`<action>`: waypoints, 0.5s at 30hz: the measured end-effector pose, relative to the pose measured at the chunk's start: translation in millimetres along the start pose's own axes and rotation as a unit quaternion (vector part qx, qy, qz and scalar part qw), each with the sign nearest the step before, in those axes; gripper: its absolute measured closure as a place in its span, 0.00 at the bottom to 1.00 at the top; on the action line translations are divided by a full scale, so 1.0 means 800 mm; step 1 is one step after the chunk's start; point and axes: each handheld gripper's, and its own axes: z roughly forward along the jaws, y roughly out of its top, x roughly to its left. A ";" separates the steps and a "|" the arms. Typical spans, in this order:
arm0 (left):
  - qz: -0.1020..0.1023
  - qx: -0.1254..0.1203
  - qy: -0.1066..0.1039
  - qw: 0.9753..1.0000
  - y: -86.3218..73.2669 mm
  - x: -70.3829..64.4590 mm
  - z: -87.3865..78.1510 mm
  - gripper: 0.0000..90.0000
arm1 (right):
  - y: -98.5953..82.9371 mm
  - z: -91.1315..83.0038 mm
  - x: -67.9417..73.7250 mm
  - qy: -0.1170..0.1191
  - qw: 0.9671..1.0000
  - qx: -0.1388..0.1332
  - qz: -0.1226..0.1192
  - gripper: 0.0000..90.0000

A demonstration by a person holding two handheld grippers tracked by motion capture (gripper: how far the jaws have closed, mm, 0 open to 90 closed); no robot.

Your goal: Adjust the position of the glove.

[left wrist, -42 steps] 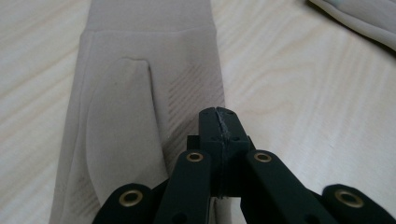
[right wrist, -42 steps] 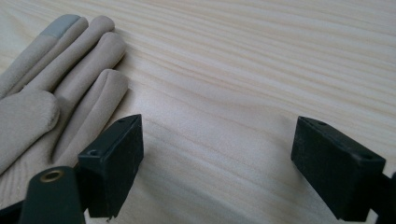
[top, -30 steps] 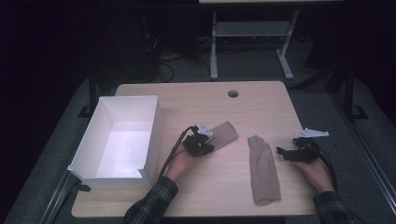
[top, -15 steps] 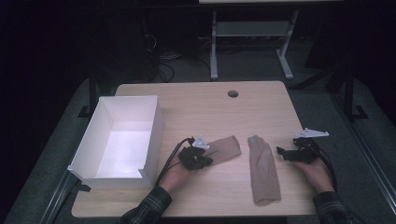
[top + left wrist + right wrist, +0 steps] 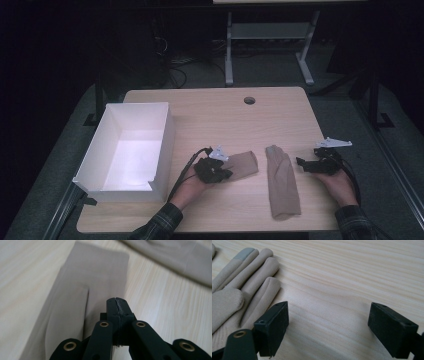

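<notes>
Two tan gloves on your table (image 5: pixel 210 120). The folded glove (image 5: pixel 243 163) lies near the front middle, its left end under your left gripper (image 5: pixel 214 170). In the left gripper view the folded glove (image 5: pixel 82 297) runs from the jaws up and away, with one flap doubled over along its left side. Your left gripper (image 5: pixel 117 305) has its jaws pressed together, tips meeting right at the glove's edge; I cannot tell whether any fabric is pinched between them.

The flat glove (image 5: pixel 281 181) lies just beside the folded one, on its right, stretched out front to back, fingers pointing away from you. The two gloves look close but apart. In the right gripper view the flat glove (image 5: pixel 242 287) shows fingers spread on the wood, one tip grey.

Your right gripper (image 5: pixel 316 165) sits just right of the flat glove, low over the table. Its jaws are wide apart with bare wood between them (image 5: pixel 328 325), holding nothing; the left jaw is next to the glove's fingers.

White box (image 5: pixel 167 142) stands at the table's left side, open-topped, well apart from both gloves.
</notes>
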 end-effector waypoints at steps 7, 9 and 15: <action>0.009 -0.009 -0.005 1.000 0.033 0.004 0.024 0.99 | 0.000 0.000 0.000 0.000 1.000 0.000 0.000 0.18; 0.011 -0.007 -0.007 1.000 0.041 0.009 0.034 0.99 | 0.000 0.000 0.000 0.000 1.000 0.000 0.000 0.18; 0.004 0.008 -0.015 1.000 0.054 0.015 0.069 1.00 | 0.000 0.000 0.000 -0.001 1.000 0.000 0.000 0.18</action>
